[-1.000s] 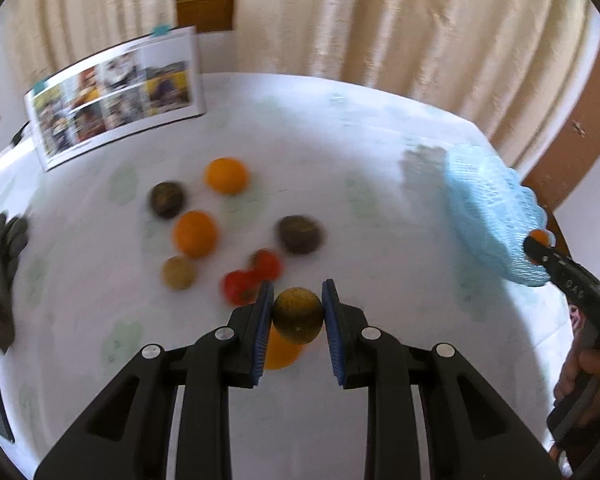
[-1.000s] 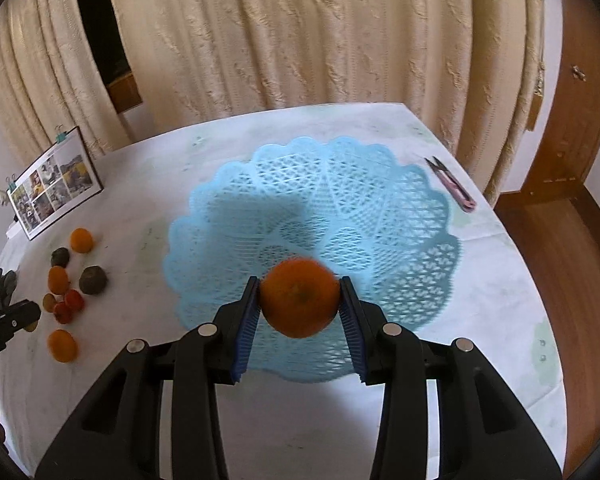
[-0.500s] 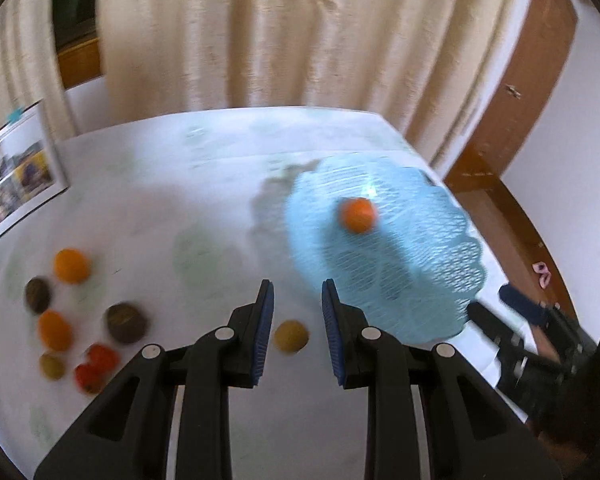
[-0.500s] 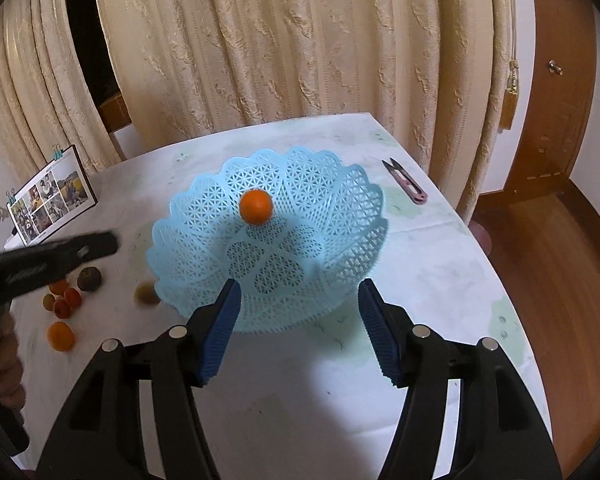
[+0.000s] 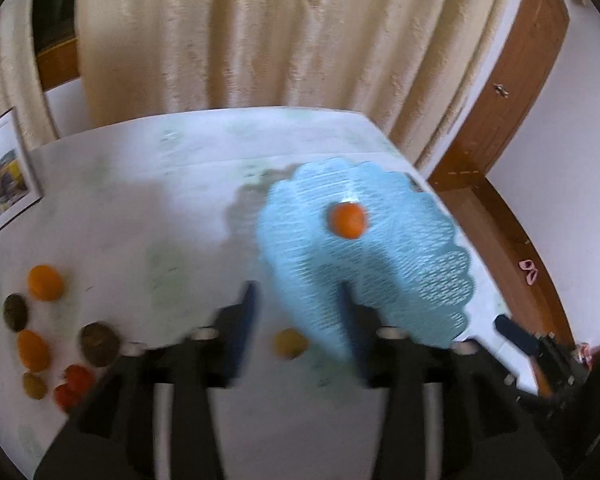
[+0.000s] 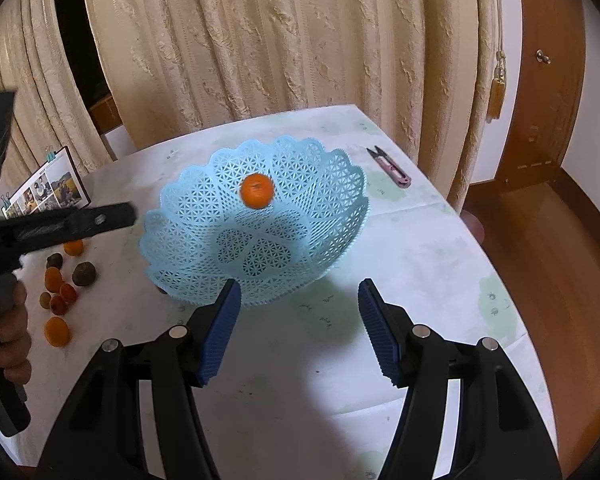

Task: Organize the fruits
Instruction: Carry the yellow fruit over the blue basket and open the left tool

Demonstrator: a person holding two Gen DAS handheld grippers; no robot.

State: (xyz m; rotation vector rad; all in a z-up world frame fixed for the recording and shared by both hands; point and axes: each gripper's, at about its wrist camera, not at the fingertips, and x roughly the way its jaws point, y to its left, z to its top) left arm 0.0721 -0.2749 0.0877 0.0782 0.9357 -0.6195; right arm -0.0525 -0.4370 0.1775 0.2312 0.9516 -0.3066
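Observation:
A light-blue lattice basket point(image 6: 256, 240) stands on the white table with one orange point(image 6: 257, 190) in it; both show in the left wrist view, the basket point(image 5: 400, 264) and the orange point(image 5: 347, 221). My right gripper point(image 6: 300, 328) is open and empty, short of the basket's near rim. My left gripper point(image 5: 296, 320) is open and empty, blurred, above a yellowish-green fruit point(image 5: 290, 343) lying on the table beside the basket. Several fruits point(image 5: 56, 336) lie in a group at the left, also in the right wrist view point(image 6: 62, 280).
A photo board point(image 6: 46, 192) stands at the table's far left. Pink-handled snips point(image 6: 392, 168) lie beyond the basket at the right. Curtains hang behind the table. The table's right edge drops to a wooden floor point(image 6: 560, 264).
The right gripper let go of the orange into the basket and drew back. The left gripper swung right towards the basket, the yellowish-green fruit dropped onto the table, and its jaws have opened wider.

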